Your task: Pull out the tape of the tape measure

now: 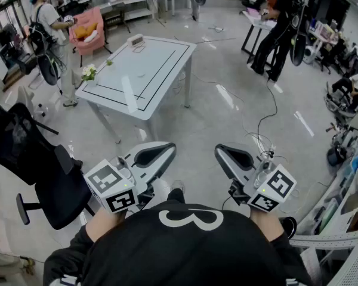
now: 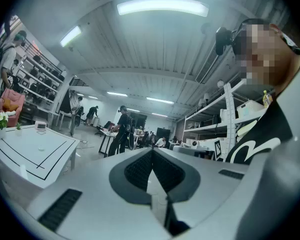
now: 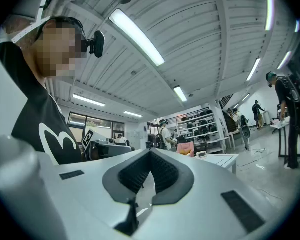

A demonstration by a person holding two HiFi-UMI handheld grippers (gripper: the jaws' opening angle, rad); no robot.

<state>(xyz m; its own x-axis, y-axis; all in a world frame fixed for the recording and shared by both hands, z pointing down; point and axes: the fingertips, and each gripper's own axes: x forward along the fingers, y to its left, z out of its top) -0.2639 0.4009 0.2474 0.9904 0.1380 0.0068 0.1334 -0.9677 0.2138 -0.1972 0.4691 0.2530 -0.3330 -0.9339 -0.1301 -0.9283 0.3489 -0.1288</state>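
Observation:
Both grippers are held close to the person's chest, pointing away from the body and tilted up. My left gripper (image 1: pixel 169 148) is shut, its jaws pressed together with nothing between them (image 2: pixel 152 152). My right gripper (image 1: pixel 220 151) is shut and empty too (image 3: pixel 151 153). A white table (image 1: pixel 167 58) with black outline markings stands a few steps ahead on the floor. A small pale round object (image 1: pixel 141 74) lies near the table's middle; it is too small to tell whether it is the tape measure. Neither gripper is near the table.
On the table are a small white display device (image 1: pixel 136 40) at the far edge and a little vase of flowers (image 1: pixel 88 72) at the left corner. A black office chair (image 1: pixel 42 159) stands at the left. Cables (image 1: pixel 262 121) trail over the floor. People stand at the back.

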